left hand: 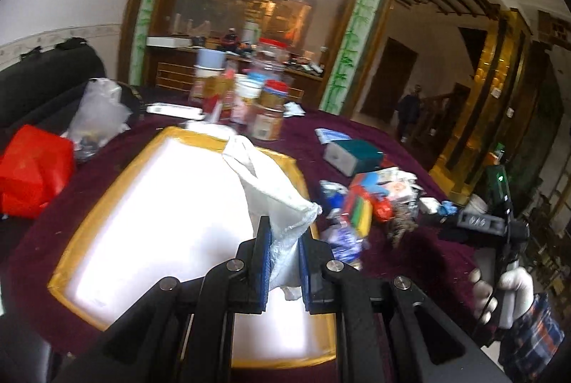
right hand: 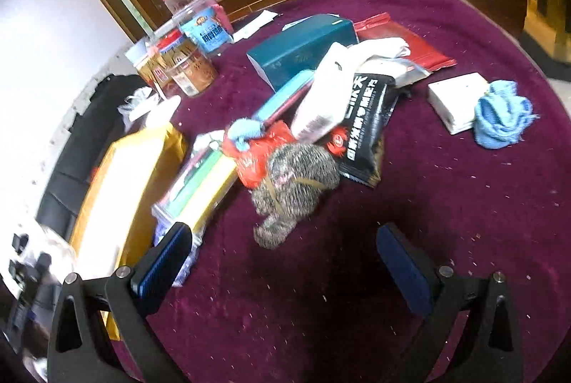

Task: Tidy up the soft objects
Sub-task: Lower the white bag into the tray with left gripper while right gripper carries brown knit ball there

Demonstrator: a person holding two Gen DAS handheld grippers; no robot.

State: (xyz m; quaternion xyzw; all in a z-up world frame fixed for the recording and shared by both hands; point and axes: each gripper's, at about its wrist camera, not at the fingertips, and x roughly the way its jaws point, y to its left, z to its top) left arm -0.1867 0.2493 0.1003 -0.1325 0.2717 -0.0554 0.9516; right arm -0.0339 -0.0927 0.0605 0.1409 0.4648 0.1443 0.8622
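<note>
The white cloth [left hand: 271, 201] is soft and crinkly, and my left gripper [left hand: 283, 270] pinches its lower end tight between the two blue pads. The cloth stands up tall from the jaws and leans away from me, so its long way runs from my gripper up toward the far side. It hangs right over the yellow box [left hand: 71, 261], which looks bright white inside. I think the next move is to let the cloth drop into that box, and my left hand is the near one for that. The box has lots of open room inside, and its yellow rim is all around below the cloth. To the right of the box sits a messy pile of packets [right hand: 221, 183] on the purple tablecloth [right hand: 446, 222]. A fuzzy grey bundle [right hand: 292, 183] lies at the front of that pile. My right gripper [right hand: 285, 270] is spread wide with nothing in it, and it points down at bare cloth just in front of the fuzzy bundle. Far right, a blue rag [right hand: 501, 113] leans on a small white box [right hand: 455, 99], with clear space around them.
</note>
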